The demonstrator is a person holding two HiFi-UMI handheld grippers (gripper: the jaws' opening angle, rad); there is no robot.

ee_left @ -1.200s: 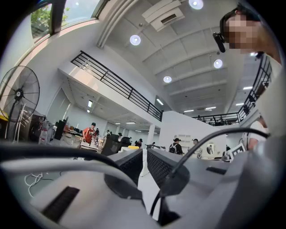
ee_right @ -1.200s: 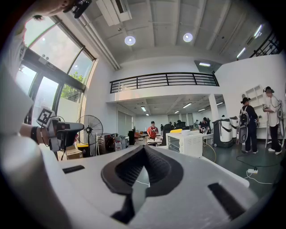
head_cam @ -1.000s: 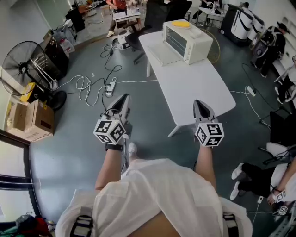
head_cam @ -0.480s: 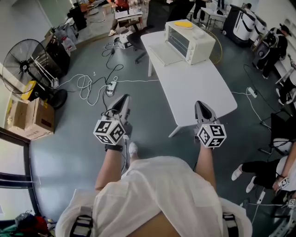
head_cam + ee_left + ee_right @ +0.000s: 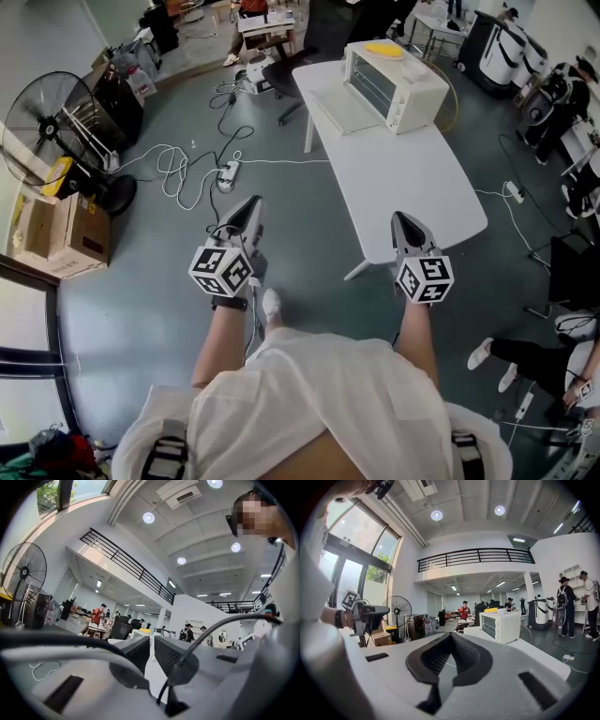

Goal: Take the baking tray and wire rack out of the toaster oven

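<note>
While the toaster oven (image 5: pixel 394 73) stands well beyond both claws on the white table (image 5: pixel 412 187), door seemingly lowered, no removal is judged begun. Baking tray and wire rack cannot be discerned inside. Left gripper (image 5: pixel 253 200) and right gripper (image 5: pixel 401 217) are held closed, empty.

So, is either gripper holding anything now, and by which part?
Nothing is held. The left gripper and the right gripper are both shut and empty, well short of the toaster oven on the white table.
</note>
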